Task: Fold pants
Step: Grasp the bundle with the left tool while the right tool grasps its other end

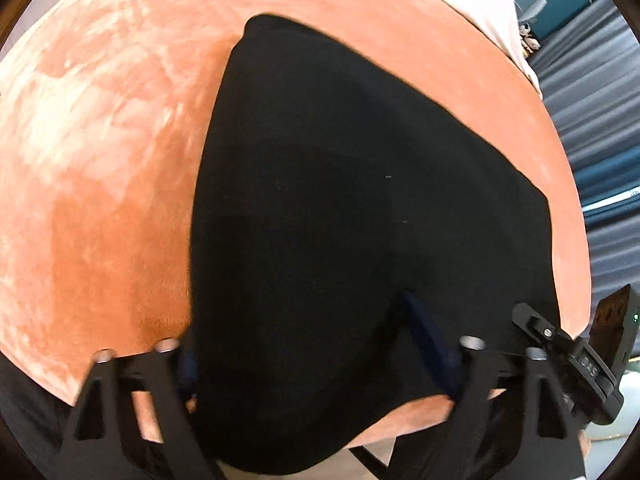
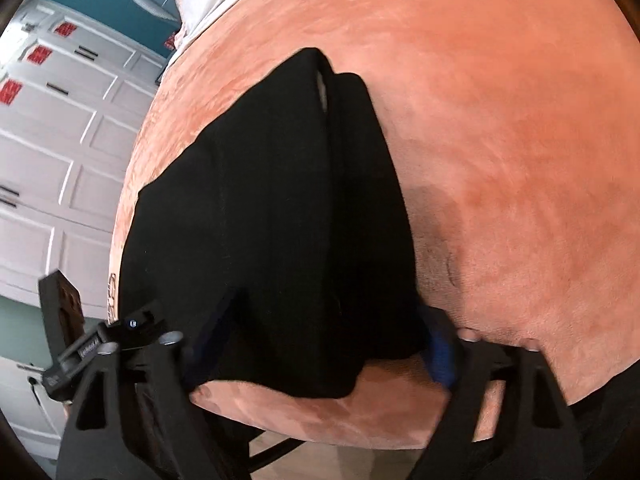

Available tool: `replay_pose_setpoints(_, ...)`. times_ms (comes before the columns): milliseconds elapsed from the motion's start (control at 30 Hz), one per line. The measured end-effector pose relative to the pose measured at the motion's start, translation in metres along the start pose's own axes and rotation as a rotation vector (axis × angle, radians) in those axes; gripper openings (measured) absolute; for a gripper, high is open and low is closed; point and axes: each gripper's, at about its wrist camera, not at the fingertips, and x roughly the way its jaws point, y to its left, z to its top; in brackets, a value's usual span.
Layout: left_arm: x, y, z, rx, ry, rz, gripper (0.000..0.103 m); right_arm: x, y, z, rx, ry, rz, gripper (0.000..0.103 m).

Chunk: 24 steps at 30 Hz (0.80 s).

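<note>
Black pants (image 1: 340, 180), folded lengthwise, lie on a salmon velvet bedcover (image 1: 100, 160) and run away from me. Their near end droops over the bed's front edge. My left gripper (image 1: 298, 320) points steeply down at that end and is open. Its fingers (image 1: 424, 332) stand wide apart with the cloth between them, and I see no pinch. In the right wrist view the same pants (image 2: 272, 184) show a pale strip in a fold at the far end. My right gripper (image 2: 332, 304) is also open, straddling the near end, with its blue pads (image 2: 440, 356) beside the cloth's right edge.
The bedcover (image 2: 500, 140) stretches wide to the sides of the pants. White bedding (image 1: 492, 8) lies at the far end. Dark pleated fabric (image 1: 592, 120) hangs to the right of the bed, and white panelled doors (image 2: 60, 140) stand to the left. A black clamp part (image 1: 576, 356) shows beside my left gripper.
</note>
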Motion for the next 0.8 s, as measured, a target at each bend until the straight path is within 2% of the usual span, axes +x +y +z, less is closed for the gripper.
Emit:
replay_pose_setpoints(33,-0.004,-0.002,0.0,0.007,-0.003,0.002,0.053,-0.002,0.002,0.0,-0.007,-0.006,-0.003,0.056)
replay_pose_setpoints(67,-0.006,-0.003,0.001,0.016,-0.007,0.007,0.046,-0.004,0.004,-0.001,-0.011,-0.005,0.012,0.045)
replay_pose_setpoints(133,-0.014,-0.004,0.005,0.027,-0.015,0.015,0.032,-0.008,0.01,-0.001,-0.028,-0.01,0.005,0.039)
replay_pose_setpoints(233,-0.028,-0.009,0.006,0.045,-0.029,0.021,0.025,-0.021,0.02,-0.004,-0.048,-0.025,0.004,0.034)
replay_pose_setpoints(333,-0.04,-0.017,0.001,0.087,-0.041,0.032,0.024,-0.036,0.025,-0.01,-0.057,-0.042,0.032,0.034)
replay_pose_setpoints(400,-0.037,-0.019,-0.003,0.102,-0.03,0.05,0.025,-0.041,0.026,-0.016,-0.063,-0.036,0.036,0.034)
replay_pose_setpoints(500,-0.021,-0.024,-0.006,0.13,-0.026,0.122,0.029,-0.029,0.014,-0.023,-0.053,-0.006,0.003,0.035)
replay_pose_setpoints(667,-0.011,-0.028,-0.007,0.14,-0.03,0.203,0.048,-0.018,-0.002,-0.024,0.011,-0.01,0.033,0.047)
replay_pose_setpoints(767,-0.005,-0.022,-0.005,0.115,-0.023,0.213,0.059,-0.015,-0.005,-0.024,0.029,-0.003,0.031,0.056)
replay_pose_setpoints(800,-0.004,-0.02,-0.003,0.103,-0.023,0.22,0.066,-0.016,-0.005,-0.023,0.04,0.0,0.037,0.058)
